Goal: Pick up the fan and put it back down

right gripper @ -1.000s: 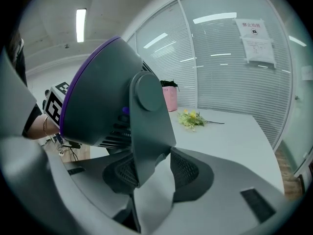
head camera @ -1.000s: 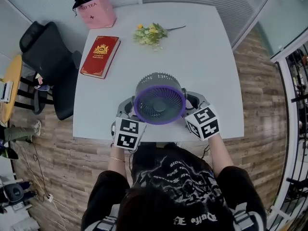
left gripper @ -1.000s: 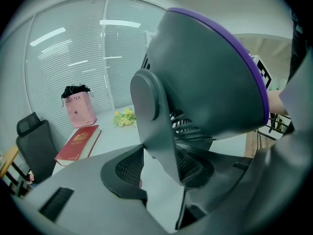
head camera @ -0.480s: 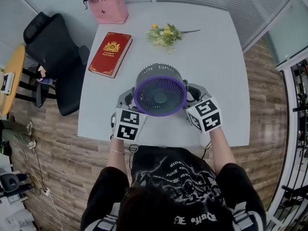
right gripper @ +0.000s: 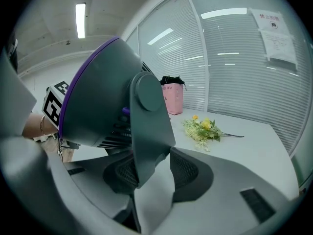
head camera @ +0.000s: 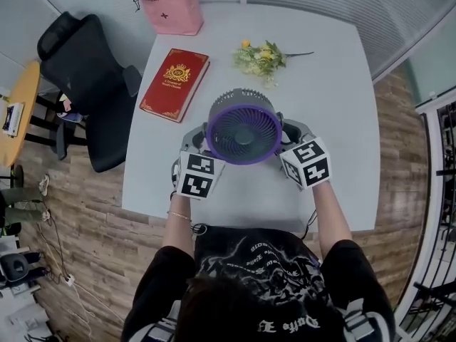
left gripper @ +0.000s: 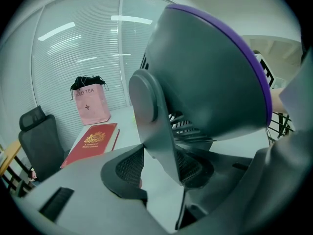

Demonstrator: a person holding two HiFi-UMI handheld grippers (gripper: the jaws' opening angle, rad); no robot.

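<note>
The round grey plastic fan with the purple front ring (head camera: 244,129) hangs between your 2 claws over the near half of the white tabletop (head camera: 335,98). Its grille faces up towards your head. From above you cannot tell whether its underside touches the surface.

Your left claw (left gripper: 164,168) is partly closed, and its 2 ribbed pads press on the flat grey side arm (left gripper: 155,131) of the fan from either side. Your right claw (right gripper: 149,173) is closed to about the same degree and clamps the matching grey arm on the fan's other side in the same way. Each claw has nothing else in it. The 2 marker cubes (head camera: 196,177) sit just beside the purple ring, 1 at its left and 1 at its right, with your forearms running back from them towards your black printed shirt (head camera: 263,276).

Beyond the fan, towards the far left, a red hardback book with a gold crest (head camera: 174,84) lies flat on the tabletop, near the fan but apart from it. A small bunch of yellow flowers with green stems (head camera: 262,57) lies beyond the fan, slightly right. At the far edge stands a pink paper bag with a black top (head camera: 171,9), upright. A black office chair (head camera: 89,84) stands on the wood-look floor (head camera: 92,241), just beside the tabletop's left edge.
</note>
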